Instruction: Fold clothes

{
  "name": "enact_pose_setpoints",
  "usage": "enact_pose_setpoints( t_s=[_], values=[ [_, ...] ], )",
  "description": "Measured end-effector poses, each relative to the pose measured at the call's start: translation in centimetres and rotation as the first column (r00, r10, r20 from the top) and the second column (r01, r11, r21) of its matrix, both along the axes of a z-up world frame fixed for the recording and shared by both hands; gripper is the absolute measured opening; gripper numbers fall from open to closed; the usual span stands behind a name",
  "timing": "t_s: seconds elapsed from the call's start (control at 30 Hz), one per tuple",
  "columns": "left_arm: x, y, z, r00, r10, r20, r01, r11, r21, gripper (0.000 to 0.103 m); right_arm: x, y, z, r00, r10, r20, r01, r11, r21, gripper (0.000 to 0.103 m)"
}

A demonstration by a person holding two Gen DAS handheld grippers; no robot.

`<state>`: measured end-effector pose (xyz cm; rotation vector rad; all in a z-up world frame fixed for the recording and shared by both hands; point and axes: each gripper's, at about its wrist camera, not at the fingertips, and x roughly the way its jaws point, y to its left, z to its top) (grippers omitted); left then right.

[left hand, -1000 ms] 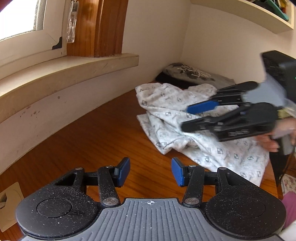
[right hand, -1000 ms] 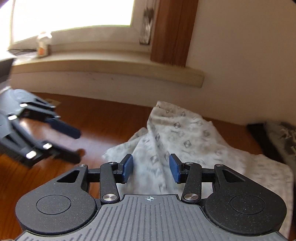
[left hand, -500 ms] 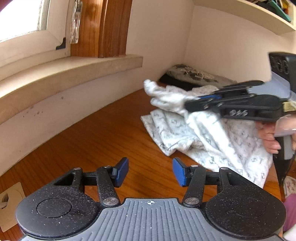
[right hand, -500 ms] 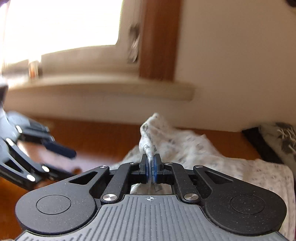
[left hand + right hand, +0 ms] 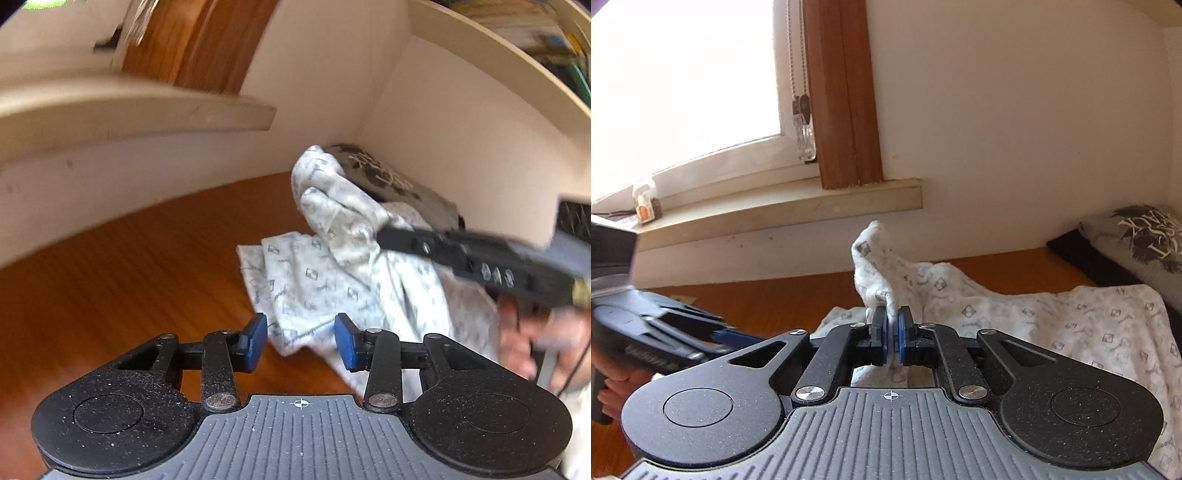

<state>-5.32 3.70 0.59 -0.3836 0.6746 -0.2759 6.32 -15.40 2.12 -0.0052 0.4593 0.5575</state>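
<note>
Garment (image 5: 871, 258) lifted since earlier | right claw (image 5: 892, 334) pinching | right view: window (image 5: 683, 74)

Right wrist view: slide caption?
Right gripper shut on a pinched fold of the white patterned garment, lifted off the wooden table.

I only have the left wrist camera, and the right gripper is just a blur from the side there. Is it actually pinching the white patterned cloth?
Observer: Yes. In the right wrist view the right gripper is shut on a fold of the white patterned cloth, and the pinched tip stands up above the jaws.
Operator: Is the rest of it hanging free?
Observer: No. The rest lies on the wooden table, spread out to the right of the gripper.
Operator: Anything on the window sill?
Observer: A small jar stands at the far left end of the window sill, well apart from the cloth.
</note>
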Motion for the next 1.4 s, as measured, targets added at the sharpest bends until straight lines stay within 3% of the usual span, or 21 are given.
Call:
enact_pose_setpoints(
  t_s=[0.07, 0.17, 0.37, 0.47, 0.67, 0.73, 0.77, 0.8, 0.93, 1.07, 1.17, 1.3, 1.4],
  values=[
    [0.9, 0.0, -0.3, 1.000, 0.013, -0.018, -0.013, 1.000, -0.024, 0.042, 0.1, -0.2, -0.2, 1.000, -0.003, 0.000, 0.003, 1.000, 0.009, 0.007],
    [1.8, 0.3, -0.6, 1.000, -0.009, -0.029, 0.005, 0.992, -0.125, 0.012, 0.2, -0.4, -0.4, 1.000, -0.002, -0.004, 0.002, 1.000, 0.023, 0.007],
    [2.0, -0.1, 1.3, 0.998, -0.045, 0.049, 0.057, 0.957, -0.285, 0.009, 0.2, -0.8, -0.5, 1.000, -0.004, -0.001, 0.005, 0.998, 0.060, 0.007],
    [2.5, -0.5, 0.8, 1.000, 0.002, 0.001, -0.002, 0.978, -0.210, 0.009, 0.2, -0.6, -0.6, 1.000, -0.004, -0.002, 0.004, 0.998, 0.057, 0.007],
    [1.9, 0.7, -0.3, 0.999, 0.041, -0.003, -0.041, 0.981, -0.189, 0.009, -0.4, 0.7, -0.4, 0.999, 0.019, 0.027, -0.018, 0.999, -0.032, 0.013],
    [1.7, 1.0, -0.4, 0.999, 0.039, 0.009, -0.037, 0.983, -0.180, 0.009, -0.8, 1.3, -0.1, 0.998, 0.036, 0.045, -0.033, 0.997, -0.065, 0.023],
    [1.8, 1.2, -0.5, 0.999, 0.039, 0.012, -0.036, 0.982, -0.187, 0.009, -1.2, 1.5, 0.2, 0.997, 0.044, 0.057, -0.040, 0.996, -0.082, 0.035],
    [1.8, 1.4, -0.4, 0.999, 0.036, 0.012, -0.033, 0.981, -0.193, 0.009, -1.6, 1.8, 0.5, 0.996, 0.054, 0.073, -0.046, 0.994, -0.098, 0.040],
    [2.1, 1.7, -0.1, 0.999, 0.020, 0.029, -0.014, 0.981, -0.195, 0.009, -3.3, 3.4, 1.5, 0.983, 0.157, 0.098, -0.140, 0.977, -0.162, 0.038],
    [2.1, 1.4, 0.4, 0.999, 0.017, 0.042, -0.009, 0.983, -0.185, 0.009, -4.4, 6.1, 0.3, 0.963, 0.264, 0.057, -0.233, 0.919, -0.317, 0.034],
    [1.7, 1.4, 0.4, 0.999, 0.010, 0.047, -0.001, 0.983, -0.183, 0.009, -4.3, 7.6, -0.7, 0.961, 0.270, 0.059, -0.222, 0.883, -0.414, 0.034],
    [1.7, 1.3, 0.5, 0.999, 0.011, 0.050, -0.002, 0.984, -0.177, 0.009, -3.4, 8.9, -1.6, 0.960, 0.276, 0.050, -0.219, 0.849, -0.480, 0.034],
    [1.5, 1.3, 0.8, 0.999, 0.012, 0.053, -0.004, 0.988, -0.156, 0.009, -2.7, 8.9, -2.0, 0.966, 0.256, 0.043, -0.203, 0.845, -0.495, 0.030]
  ],
)
